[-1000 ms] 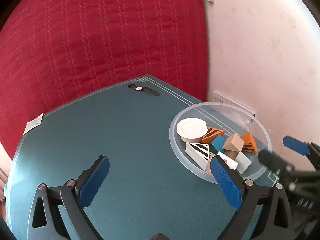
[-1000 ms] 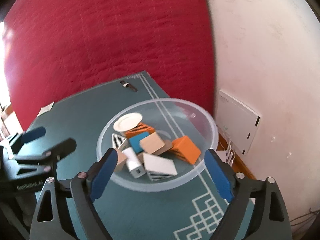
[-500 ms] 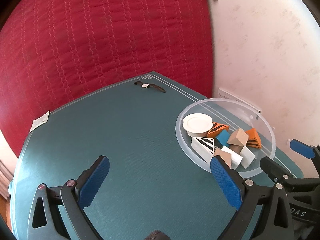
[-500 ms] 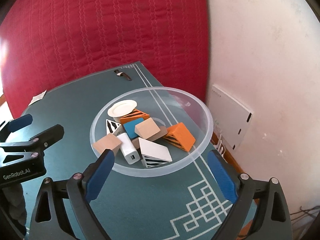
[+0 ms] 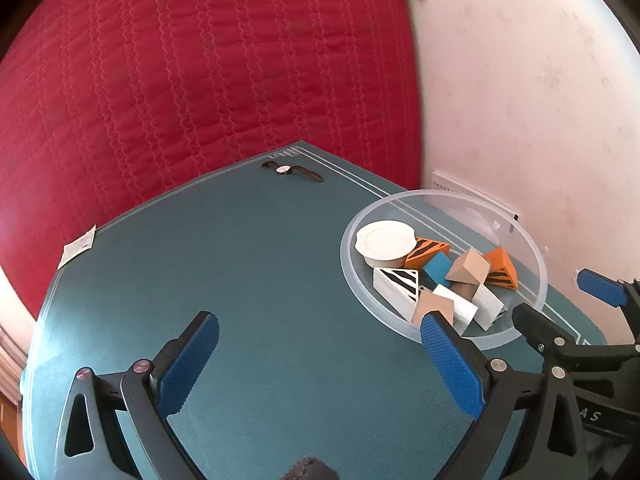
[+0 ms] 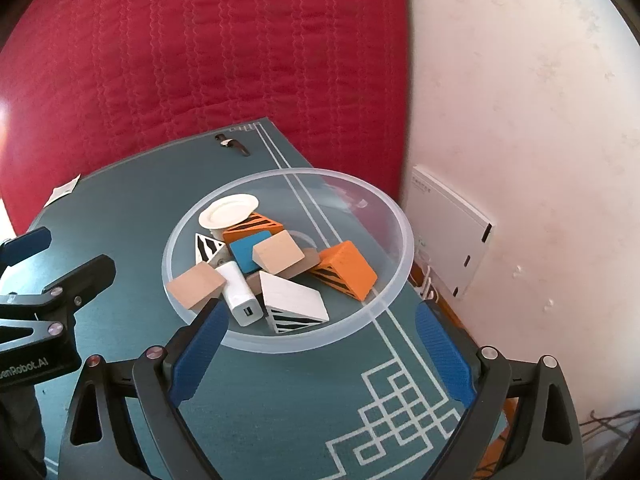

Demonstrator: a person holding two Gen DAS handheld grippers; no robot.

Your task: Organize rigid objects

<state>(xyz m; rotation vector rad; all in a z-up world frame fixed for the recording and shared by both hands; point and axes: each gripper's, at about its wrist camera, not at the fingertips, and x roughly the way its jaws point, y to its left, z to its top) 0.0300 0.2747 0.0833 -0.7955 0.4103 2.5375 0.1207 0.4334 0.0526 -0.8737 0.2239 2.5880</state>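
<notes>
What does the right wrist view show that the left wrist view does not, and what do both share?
Only the right wrist view: the white charger's port, the mat's white fret pattern and the whole white wall panel.
Only the left wrist view: the open mat left of the bowl.
Both: the clear bowl of blocks, the white lid, the wristwatch, the paper tag, the red quilt, and both open, empty tongs.

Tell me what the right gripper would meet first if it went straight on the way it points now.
Probably the near rim of the clear bowl, just ahead of the right gripper, whose jaws are open and empty. Beyond it lies the white charger. Depth is hard to judge.
</notes>
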